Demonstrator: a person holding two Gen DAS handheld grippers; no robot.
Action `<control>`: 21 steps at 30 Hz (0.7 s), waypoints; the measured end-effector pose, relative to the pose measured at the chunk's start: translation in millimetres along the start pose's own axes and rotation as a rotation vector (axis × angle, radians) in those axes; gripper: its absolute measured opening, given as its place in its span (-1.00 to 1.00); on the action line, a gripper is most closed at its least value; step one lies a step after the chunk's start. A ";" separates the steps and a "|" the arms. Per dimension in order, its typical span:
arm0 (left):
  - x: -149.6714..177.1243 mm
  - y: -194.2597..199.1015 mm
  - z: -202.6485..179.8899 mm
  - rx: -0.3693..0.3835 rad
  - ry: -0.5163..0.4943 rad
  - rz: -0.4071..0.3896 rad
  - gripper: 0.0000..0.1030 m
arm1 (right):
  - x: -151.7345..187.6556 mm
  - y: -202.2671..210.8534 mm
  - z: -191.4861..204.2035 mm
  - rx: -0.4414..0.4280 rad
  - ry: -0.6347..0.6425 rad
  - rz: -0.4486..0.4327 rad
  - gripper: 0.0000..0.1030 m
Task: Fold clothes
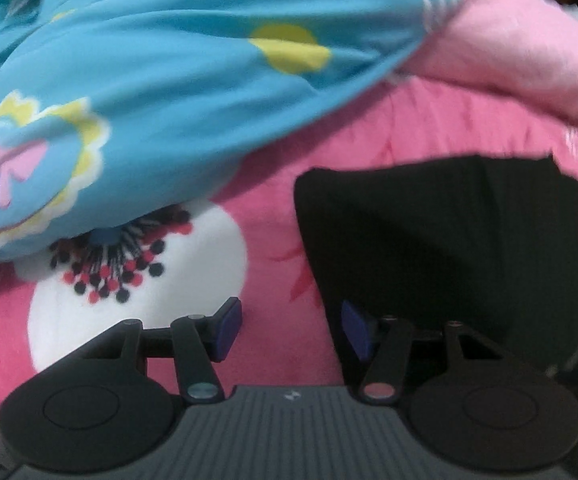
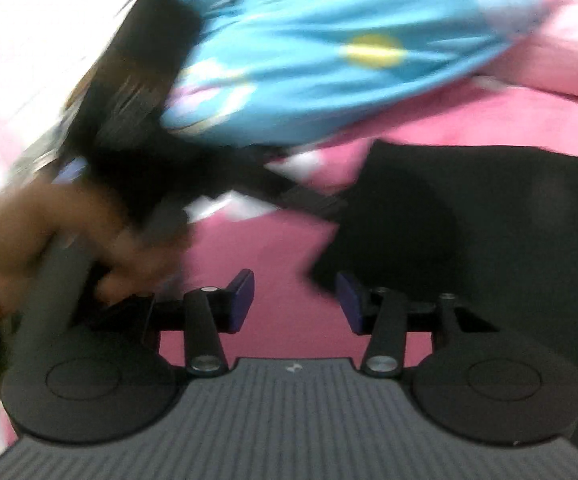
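A black garment (image 1: 429,248) lies flat on the pink flowered bedspread (image 1: 273,200), filling the right half of the left wrist view. My left gripper (image 1: 291,330) is open just above the bedspread, its right finger over the garment's left edge. In the right wrist view the same black garment (image 2: 489,220) spreads to the right, with a corner reaching toward my right gripper (image 2: 295,300), which is open with nothing between its fingers. The person's hand (image 2: 49,232) holds the other gripper at the left, blurred.
A blue pillow (image 1: 189,60) with yellow and pink patterns lies at the back over the bedspread, also the blue pillow (image 2: 349,52). A pale pink blanket (image 1: 529,52) is bunched at the back right.
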State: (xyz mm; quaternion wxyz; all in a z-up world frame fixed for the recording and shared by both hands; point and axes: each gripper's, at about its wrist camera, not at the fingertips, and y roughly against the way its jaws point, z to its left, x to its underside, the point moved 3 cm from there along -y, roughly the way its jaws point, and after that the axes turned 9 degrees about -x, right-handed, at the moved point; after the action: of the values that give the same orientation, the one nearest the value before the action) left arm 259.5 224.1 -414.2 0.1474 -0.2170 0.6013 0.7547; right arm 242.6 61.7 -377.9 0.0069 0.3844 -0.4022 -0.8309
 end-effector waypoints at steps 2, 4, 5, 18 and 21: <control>4.0 -1.2 -1.7 0.006 -0.005 -0.007 0.20 | -8.2 -0.4 -25.2 0.087 -0.020 0.005 -0.42; 9.1 -1.1 -3.6 -0.001 -0.024 -0.018 0.21 | -19.3 -2.6 -46.3 0.147 0.000 -0.019 -0.48; 12.3 -0.5 -4.7 -0.009 -0.039 -0.026 0.21 | -25.9 -3.6 -53.4 0.147 0.007 -0.023 -0.60; 34.0 4.4 -1.8 -0.039 -0.066 -0.045 0.24 | -69.7 -50.3 -137.4 0.179 0.042 -0.040 -1.00; 35.7 4.0 -0.5 -0.036 -0.067 -0.048 0.24 | -87.2 -40.9 -150.6 0.244 -0.006 -0.097 -0.99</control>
State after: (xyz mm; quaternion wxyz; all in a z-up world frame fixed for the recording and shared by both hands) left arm 226.8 221.3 -428.9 0.1815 -0.2083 0.5769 0.7686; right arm 413.2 17.5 -407.6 -0.0813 0.3987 -0.4810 -0.7765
